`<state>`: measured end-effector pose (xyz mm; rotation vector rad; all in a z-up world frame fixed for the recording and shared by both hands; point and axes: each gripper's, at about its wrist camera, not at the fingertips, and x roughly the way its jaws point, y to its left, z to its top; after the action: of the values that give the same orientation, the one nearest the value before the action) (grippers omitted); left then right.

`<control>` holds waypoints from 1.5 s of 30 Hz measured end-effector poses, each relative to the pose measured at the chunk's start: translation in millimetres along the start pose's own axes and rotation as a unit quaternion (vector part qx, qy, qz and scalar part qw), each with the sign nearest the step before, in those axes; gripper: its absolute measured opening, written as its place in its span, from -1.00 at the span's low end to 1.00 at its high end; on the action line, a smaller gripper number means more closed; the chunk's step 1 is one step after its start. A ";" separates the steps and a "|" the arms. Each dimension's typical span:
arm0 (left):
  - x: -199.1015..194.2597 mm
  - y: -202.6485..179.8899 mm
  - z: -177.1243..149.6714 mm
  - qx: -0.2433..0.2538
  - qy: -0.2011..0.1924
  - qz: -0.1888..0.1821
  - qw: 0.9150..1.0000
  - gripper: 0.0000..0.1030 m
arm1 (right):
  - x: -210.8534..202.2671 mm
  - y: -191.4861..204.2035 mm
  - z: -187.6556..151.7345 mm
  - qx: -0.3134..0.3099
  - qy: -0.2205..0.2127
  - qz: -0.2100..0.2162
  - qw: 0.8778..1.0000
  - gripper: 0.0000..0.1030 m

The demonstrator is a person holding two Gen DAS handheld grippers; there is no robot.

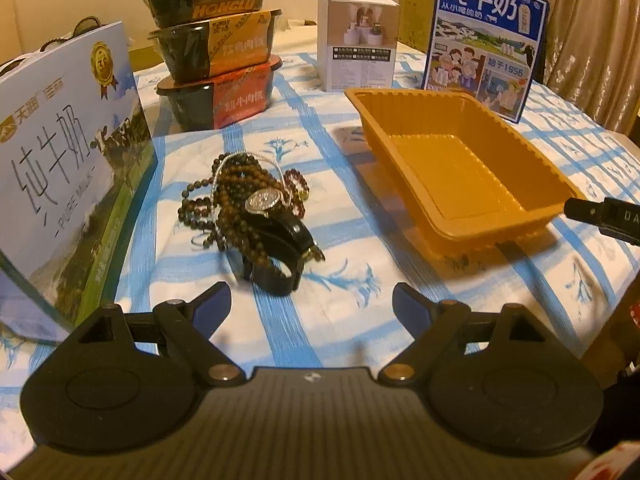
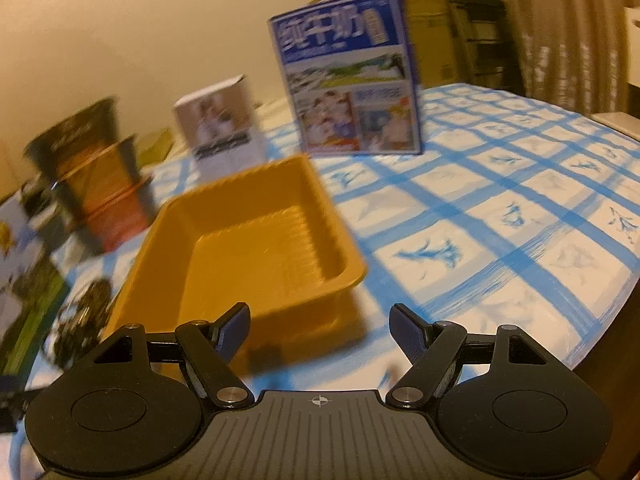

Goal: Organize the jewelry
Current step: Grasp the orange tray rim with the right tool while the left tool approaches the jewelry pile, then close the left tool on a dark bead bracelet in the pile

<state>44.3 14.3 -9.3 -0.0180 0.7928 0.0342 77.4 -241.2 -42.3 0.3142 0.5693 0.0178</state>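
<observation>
Left hand-held gripper [image 1: 312, 304]: fingers spread apart, empty, hovering just short of the jewelry.
Jewelry: tangled pile of brown bead strings, a black-strapped wristwatch and a thin silver chain [image 1: 252, 212], lying on the blue-checked cloth worktop [image 1: 360, 240] straight ahead of the left fingers, slightly left of centre.
Long axis: watch strap runs roughly away from the gripper, tilted right.
Nearer side: left, by judgement.
Right hand-held gripper [image 2: 320, 332]: fingers apart, empty, at the near edge of the empty orange plastic tray [image 1: 460, 148].
Tray: right of the pile, apart from it.
Obstacles: white-and-green milk carton [image 1: 68, 168] close on the pile's left; stacked black meal bowls [image 1: 216, 44] behind; path looks unobstructed.
</observation>
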 end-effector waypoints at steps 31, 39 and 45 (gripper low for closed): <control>30.8 14.5 12.4 -0.024 -0.007 0.006 1.000 0.68 | 69.9 -18.3 5.3 0.009 -0.040 0.035 0.999 -0.80; 31.3 19.6 13.0 -0.023 -0.013 0.018 0.999 0.68 | 54.3 -2.5 12.8 -0.041 -0.063 0.013 0.997 -0.85; 30.8 26.4 12.0 -0.029 -0.017 0.031 0.999 0.49 | 45.4 8.4 15.2 -0.074 -0.076 0.001 0.994 -0.88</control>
<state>73.5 41.7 -22.9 -0.0486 0.7587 0.1154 124.4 -232.8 -51.6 0.1711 0.4130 0.0379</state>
